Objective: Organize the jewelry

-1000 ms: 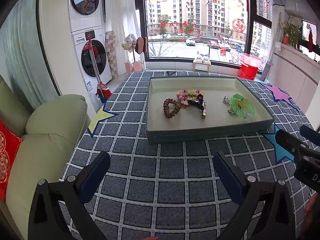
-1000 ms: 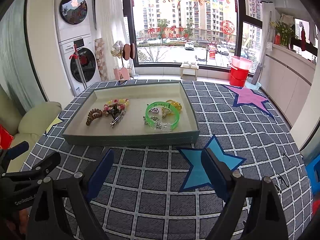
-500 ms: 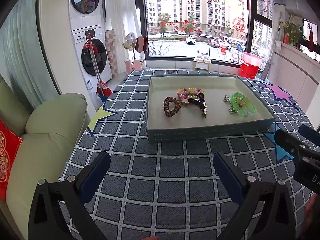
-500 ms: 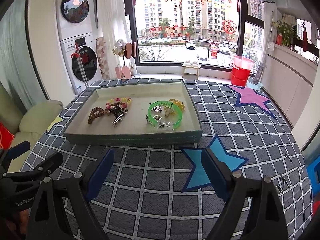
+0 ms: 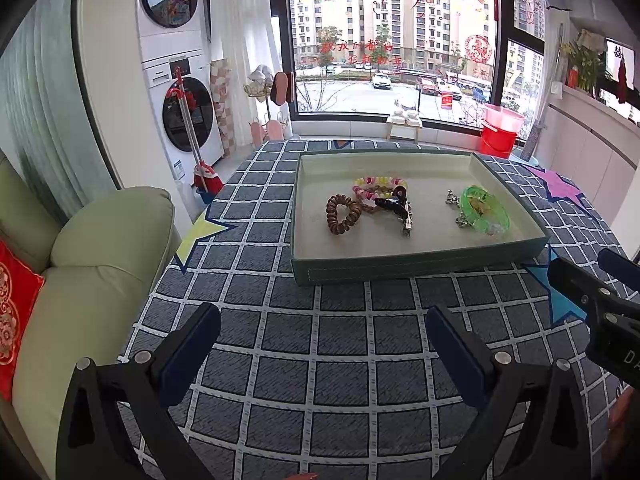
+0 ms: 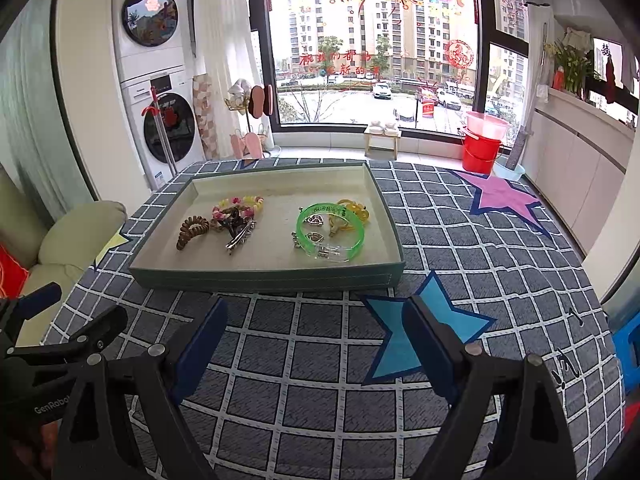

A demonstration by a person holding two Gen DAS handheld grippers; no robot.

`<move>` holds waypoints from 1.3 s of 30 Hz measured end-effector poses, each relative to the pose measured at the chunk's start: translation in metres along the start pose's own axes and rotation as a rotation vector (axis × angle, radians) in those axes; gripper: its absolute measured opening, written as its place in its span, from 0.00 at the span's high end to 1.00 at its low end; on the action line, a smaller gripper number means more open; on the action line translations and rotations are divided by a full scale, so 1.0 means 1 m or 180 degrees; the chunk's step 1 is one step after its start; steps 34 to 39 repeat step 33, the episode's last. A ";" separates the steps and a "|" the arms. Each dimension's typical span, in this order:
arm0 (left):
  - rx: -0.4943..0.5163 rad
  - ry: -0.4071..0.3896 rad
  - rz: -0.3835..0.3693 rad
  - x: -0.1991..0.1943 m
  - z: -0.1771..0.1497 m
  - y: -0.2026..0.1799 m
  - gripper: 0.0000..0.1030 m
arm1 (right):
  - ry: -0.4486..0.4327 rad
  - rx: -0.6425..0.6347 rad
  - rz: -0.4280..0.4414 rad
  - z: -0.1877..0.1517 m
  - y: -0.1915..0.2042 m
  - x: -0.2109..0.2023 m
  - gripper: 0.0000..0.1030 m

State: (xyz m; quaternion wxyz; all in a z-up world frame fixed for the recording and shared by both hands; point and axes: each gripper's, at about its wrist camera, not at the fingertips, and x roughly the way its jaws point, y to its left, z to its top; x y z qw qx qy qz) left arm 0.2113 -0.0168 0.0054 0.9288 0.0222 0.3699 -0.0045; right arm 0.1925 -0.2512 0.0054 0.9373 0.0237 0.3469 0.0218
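Right wrist view shows the tray on the tabletop, all jewelry inside in two clusters: left, a coil hair tie, bead bracelet and hair clip; right, a green bangle. Whether sorting is finished or pending is unclear. Both the left hand-held gripper and right hand-held gripper gape empty, near of the tray.

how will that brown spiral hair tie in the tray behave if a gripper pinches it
The brown spiral hair tie is a coiled loop, so it will probably squash and spring back rather than stay stiff. It looks small and light, so it should lift easily. It touches the bead bracelet pile, so it might drag a neighbour along in the tray.
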 end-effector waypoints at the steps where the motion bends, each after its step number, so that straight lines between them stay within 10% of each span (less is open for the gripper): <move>1: -0.0004 0.0000 -0.0001 0.000 0.000 0.000 0.00 | 0.0000 -0.0002 -0.0006 0.000 0.000 0.000 0.12; 39: -0.0019 -0.0040 -0.0045 -0.004 0.002 0.000 0.00 | -0.0002 -0.0005 -0.0004 0.001 0.001 -0.002 0.12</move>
